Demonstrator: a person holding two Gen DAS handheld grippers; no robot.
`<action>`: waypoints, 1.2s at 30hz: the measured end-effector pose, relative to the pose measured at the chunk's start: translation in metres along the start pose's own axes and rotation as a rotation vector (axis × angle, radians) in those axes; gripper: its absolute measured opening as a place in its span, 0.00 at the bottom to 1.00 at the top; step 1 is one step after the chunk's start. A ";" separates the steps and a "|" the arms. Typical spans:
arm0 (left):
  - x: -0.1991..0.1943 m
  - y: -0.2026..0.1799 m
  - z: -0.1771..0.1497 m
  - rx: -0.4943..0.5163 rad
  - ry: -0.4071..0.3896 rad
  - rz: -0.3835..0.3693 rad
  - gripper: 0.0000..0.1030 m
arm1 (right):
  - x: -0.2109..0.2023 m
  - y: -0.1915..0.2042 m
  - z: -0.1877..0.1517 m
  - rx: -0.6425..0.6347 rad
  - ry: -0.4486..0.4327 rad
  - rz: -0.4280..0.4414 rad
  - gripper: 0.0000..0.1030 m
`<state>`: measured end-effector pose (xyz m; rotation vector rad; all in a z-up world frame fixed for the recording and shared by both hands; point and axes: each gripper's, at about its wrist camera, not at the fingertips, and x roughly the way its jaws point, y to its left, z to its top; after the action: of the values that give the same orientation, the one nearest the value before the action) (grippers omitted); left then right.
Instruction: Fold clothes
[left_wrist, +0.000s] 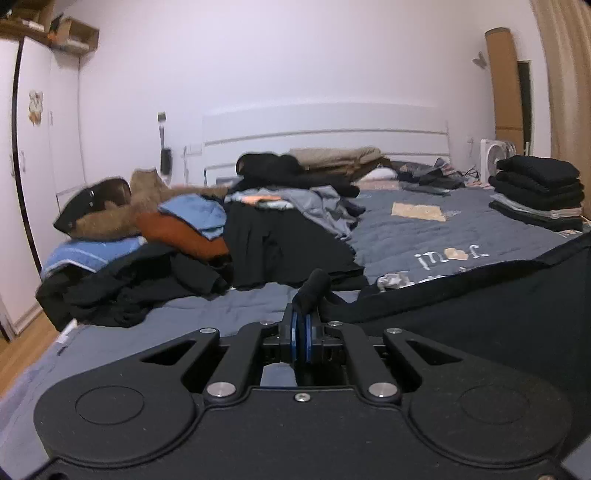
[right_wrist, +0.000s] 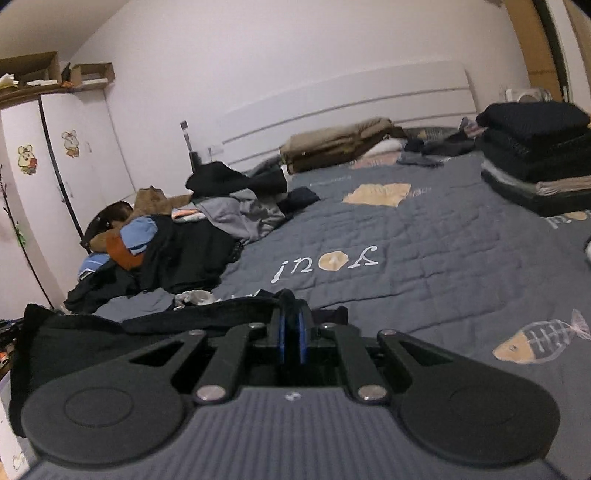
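A black garment (left_wrist: 480, 295) stretches to the right of my left gripper (left_wrist: 303, 317), which is shut on a bunched edge of it. In the right wrist view the same black garment (right_wrist: 92, 332) spreads to the left, and my right gripper (right_wrist: 291, 317) is shut on its edge. The cloth hangs between the two grippers over the near part of the grey quilted bed (right_wrist: 424, 258). A heap of unfolded clothes (left_wrist: 192, 236) lies on the left side of the bed. A stack of folded dark clothes (left_wrist: 539, 192) sits at the right.
A white headboard (left_wrist: 325, 129) closes the far end, with folded tan blankets (left_wrist: 340, 158) in front of it. A white wardrobe (left_wrist: 33, 147) stands at the left beside wooden floor (left_wrist: 22, 350). A white fan (left_wrist: 495, 158) stands at the far right.
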<state>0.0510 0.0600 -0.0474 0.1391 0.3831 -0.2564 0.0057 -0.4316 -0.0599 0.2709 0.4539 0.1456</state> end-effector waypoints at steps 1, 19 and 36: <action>0.009 0.003 0.004 -0.002 0.006 0.000 0.05 | 0.009 -0.001 0.003 0.002 0.007 0.000 0.06; 0.172 0.006 0.034 0.069 0.108 0.028 0.05 | 0.143 -0.031 0.032 0.006 0.098 -0.086 0.06; 0.073 0.023 0.007 -0.243 0.108 -0.008 0.71 | 0.081 -0.036 0.013 0.174 0.092 -0.108 0.48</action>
<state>0.1251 0.0651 -0.0672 -0.0881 0.5186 -0.2091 0.0867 -0.4525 -0.0919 0.4104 0.5723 0.0130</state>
